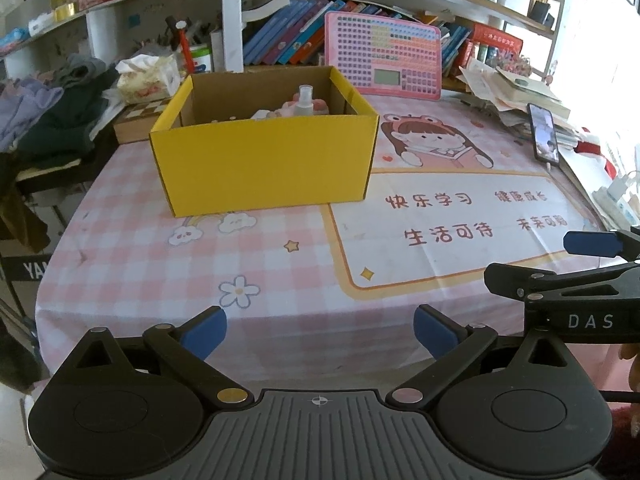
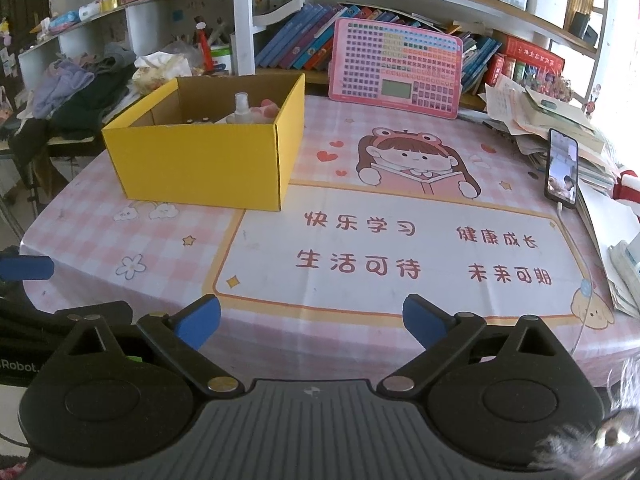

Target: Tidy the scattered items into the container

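Left gripper [image 1: 320, 334] spread wide over the near edge of the table [image 1: 304, 264], holding nothing. Right gripper [image 2: 311, 322] also spread wide and empty, beside the left one at the same edge. Yellow box [image 1: 264, 160] standing on the far left part of the pink checked cloth, open on top. Inside, a clear spray bottle [image 1: 305, 101] upright, next to a pink item [image 1: 320, 106] only partly visible. Phone [image 2: 563, 172] propped at the right side, near a stack of papers [image 2: 560, 120].
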